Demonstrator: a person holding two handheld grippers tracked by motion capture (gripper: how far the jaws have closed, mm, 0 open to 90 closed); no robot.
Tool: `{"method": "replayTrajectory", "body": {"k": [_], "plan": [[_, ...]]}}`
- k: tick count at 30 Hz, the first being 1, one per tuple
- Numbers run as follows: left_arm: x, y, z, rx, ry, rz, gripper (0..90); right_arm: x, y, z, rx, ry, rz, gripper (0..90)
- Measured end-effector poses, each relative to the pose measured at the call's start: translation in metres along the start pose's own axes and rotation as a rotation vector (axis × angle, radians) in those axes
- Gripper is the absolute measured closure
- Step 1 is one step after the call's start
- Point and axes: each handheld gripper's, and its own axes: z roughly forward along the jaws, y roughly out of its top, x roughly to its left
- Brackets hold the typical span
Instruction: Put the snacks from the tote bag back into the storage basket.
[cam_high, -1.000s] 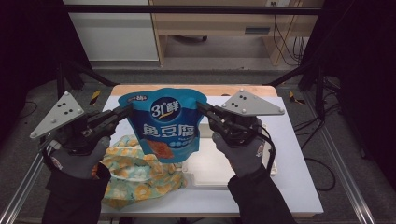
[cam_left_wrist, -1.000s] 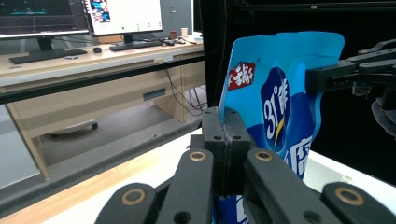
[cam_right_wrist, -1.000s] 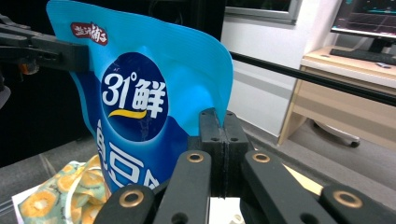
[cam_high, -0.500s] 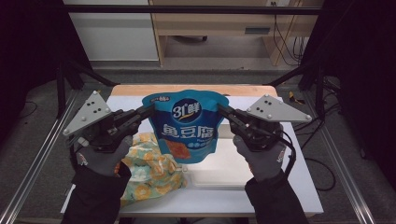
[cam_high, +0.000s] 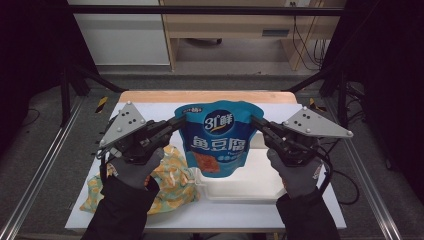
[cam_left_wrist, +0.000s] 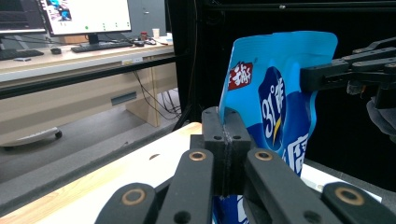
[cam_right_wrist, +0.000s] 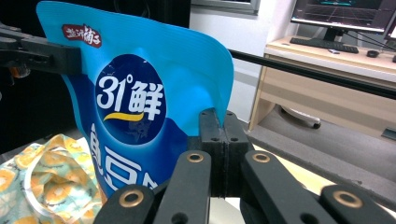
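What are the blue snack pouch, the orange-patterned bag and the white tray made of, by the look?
Blue printed snack pouch: looks like glossy plastic film, given its sheen and its soft curl at the top edge. Orange-patterned crumpled bag: thin and soft, probably fabric or light plastic; the creases leave it open. White rectangular tray: smooth and matte, likely rigid plastic or foam; I cannot tell which.

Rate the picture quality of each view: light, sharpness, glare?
High view: soft and dim, dark surroundings, table evenly lit, blue bag readable. Left gripper view: sharp on the left tongs shut on the bag edge, monitors bright. Right gripper view: crisp print, mild sheen on the bag, right tongs shut on it.
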Motion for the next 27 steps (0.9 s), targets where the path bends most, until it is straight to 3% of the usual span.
{"method": "replayTrajectory", "body": {"k": [13,27], "plan": [[-0.004,-0.015,0.02,0.006,-0.026,-0.018,90.0,-0.011,-0.018,-0.005,0.018,-0.025,0.019,90.0],[-0.008,-0.035,0.035,0.048,-0.049,-0.018,90.0,-0.018,-0.046,-0.007,0.048,-0.043,0.039,90.0]]}}
